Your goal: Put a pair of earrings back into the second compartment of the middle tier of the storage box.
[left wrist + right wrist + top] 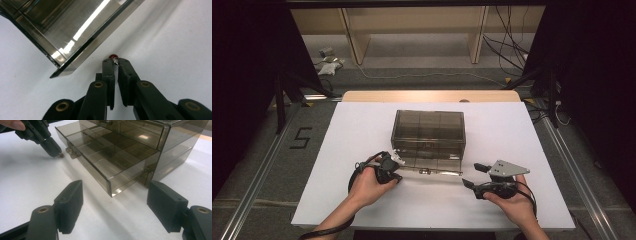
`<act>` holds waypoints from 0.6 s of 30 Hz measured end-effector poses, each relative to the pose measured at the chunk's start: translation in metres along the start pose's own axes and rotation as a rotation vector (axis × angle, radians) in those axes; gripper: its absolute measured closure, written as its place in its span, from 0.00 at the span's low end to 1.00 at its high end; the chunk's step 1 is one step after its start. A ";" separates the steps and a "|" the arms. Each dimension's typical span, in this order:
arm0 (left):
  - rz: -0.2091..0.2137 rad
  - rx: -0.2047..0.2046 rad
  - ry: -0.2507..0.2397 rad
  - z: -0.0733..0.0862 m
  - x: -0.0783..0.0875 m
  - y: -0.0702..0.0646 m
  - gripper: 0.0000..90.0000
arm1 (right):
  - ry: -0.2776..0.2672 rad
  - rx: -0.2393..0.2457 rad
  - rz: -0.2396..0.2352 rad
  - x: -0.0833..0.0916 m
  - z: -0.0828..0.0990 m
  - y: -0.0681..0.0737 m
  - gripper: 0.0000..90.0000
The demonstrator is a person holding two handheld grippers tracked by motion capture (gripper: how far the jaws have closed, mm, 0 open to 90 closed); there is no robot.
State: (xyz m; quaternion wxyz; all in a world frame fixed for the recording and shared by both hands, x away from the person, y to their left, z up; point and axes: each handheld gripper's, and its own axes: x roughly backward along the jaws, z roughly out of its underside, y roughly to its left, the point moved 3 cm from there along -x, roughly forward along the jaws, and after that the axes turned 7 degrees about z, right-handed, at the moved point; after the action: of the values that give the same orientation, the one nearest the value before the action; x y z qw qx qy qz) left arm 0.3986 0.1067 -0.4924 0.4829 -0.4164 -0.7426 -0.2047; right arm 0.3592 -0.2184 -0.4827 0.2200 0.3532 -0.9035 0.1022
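The smoky drawer box (pixel 428 131) stands in the middle of the white table (pixel 362 130) in the high view, with its lowest drawer (pixel 100 167) pulled out toward you. Your right gripper (pixel 476 176) waits at the lower right of that frame, its jaws spread wide with nothing between them. Your left gripper (pixel 116 65) is just beside the drawer's front corner, its jaws nearly closed and pinching a small red-headed pin (pixel 114 56) at the tips.

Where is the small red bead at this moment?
The small red bead is pinched at the tips of the left claw, just above the white table sheet, beside the open drawer.
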 end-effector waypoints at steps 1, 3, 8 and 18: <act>-0.001 0.003 -0.002 0.000 0.000 0.000 0.93 | -0.001 0.001 0.000 0.000 0.000 0.000 0.33; 0.001 0.004 -0.001 0.000 0.001 0.000 0.93 | -0.001 0.001 0.000 0.000 0.000 0.000 0.33; 0.003 0.003 -0.003 0.000 0.001 -0.001 0.93 | -0.001 0.003 0.001 0.000 0.000 0.000 0.33; 0.009 -0.015 -0.008 0.001 0.006 -0.009 0.93 | -0.002 0.002 0.001 0.000 0.000 0.000 0.33</act>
State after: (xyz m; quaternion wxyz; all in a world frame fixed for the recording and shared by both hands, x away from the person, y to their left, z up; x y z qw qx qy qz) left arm 0.3895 0.1052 -0.4869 0.4777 -0.4243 -0.7411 -0.2062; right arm 0.3593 -0.2190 -0.4825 0.2187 0.3530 -0.9039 0.1030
